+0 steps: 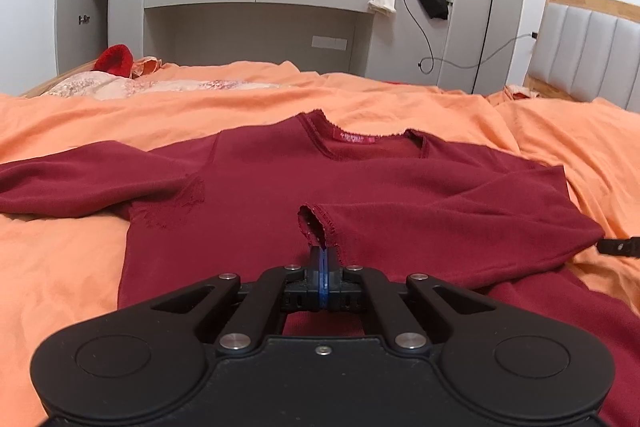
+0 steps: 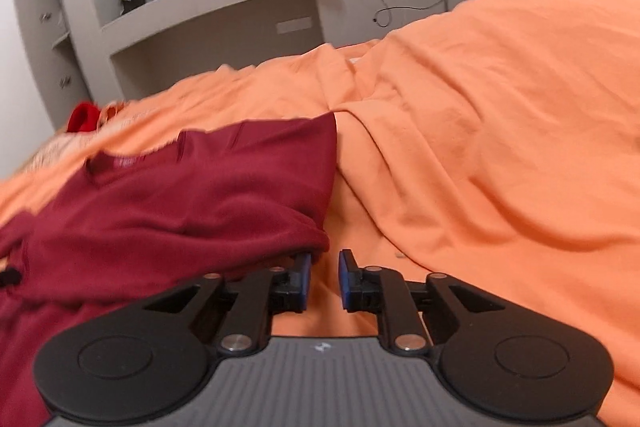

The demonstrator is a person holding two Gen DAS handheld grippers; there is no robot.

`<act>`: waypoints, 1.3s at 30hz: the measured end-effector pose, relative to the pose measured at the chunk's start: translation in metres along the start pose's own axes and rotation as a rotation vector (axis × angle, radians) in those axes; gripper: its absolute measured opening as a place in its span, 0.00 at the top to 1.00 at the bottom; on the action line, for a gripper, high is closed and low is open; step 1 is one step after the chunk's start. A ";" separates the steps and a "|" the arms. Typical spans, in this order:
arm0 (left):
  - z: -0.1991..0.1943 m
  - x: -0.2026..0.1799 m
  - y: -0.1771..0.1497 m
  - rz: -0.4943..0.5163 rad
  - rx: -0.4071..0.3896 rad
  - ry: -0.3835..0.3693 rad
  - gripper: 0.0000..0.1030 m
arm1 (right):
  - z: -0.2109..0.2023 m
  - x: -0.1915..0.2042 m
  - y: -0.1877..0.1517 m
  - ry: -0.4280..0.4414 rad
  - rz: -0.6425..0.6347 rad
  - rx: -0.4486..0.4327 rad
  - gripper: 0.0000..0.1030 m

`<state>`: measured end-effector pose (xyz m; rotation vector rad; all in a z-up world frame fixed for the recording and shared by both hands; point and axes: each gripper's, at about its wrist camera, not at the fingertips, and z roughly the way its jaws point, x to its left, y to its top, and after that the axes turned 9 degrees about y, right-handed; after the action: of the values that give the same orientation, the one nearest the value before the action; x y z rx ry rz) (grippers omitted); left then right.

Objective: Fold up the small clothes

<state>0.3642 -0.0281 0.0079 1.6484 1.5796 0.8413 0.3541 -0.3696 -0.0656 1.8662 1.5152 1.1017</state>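
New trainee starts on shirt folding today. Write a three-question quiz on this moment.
1. True or false: the left gripper is shut on the sleeve cuff of the dark red shirt.
2. The right gripper has: A) cloth clamped, B) jaws apart, nothing between them, C) a sock.
3. What colour is the bed sheet?

Key: 1 true; 2 B; 3 orange.

left claw [image 1: 323, 254]: blue pads pressed together, tilted downward
right claw [image 2: 324, 269]: pads apart, nothing between, tilted downward
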 end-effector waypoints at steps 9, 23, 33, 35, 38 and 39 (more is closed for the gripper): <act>0.007 0.001 -0.009 0.013 0.035 0.008 1.00 | -0.029 -0.025 0.008 0.084 0.010 -0.128 0.26; 0.005 0.014 -0.004 -0.036 -0.010 0.043 1.00 | 0.049 -0.059 0.021 0.290 0.309 -0.101 0.81; 0.018 0.020 -0.004 -0.045 0.018 0.074 1.00 | 0.041 -0.061 0.041 0.242 0.191 -0.169 0.91; 0.019 0.019 -0.005 -0.041 0.026 0.068 1.00 | 0.049 -0.059 0.038 0.224 0.187 -0.120 0.79; 0.018 0.023 -0.005 -0.063 0.030 0.063 1.00 | 0.052 -0.060 0.031 0.255 0.209 -0.048 0.53; 0.018 0.026 -0.004 -0.075 0.036 0.059 0.98 | 0.050 -0.058 0.028 0.266 0.202 -0.025 0.47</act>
<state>0.3787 -0.0033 -0.0054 1.5912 1.6957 0.8342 0.4078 -0.4275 -0.0870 1.9492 1.4658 1.5060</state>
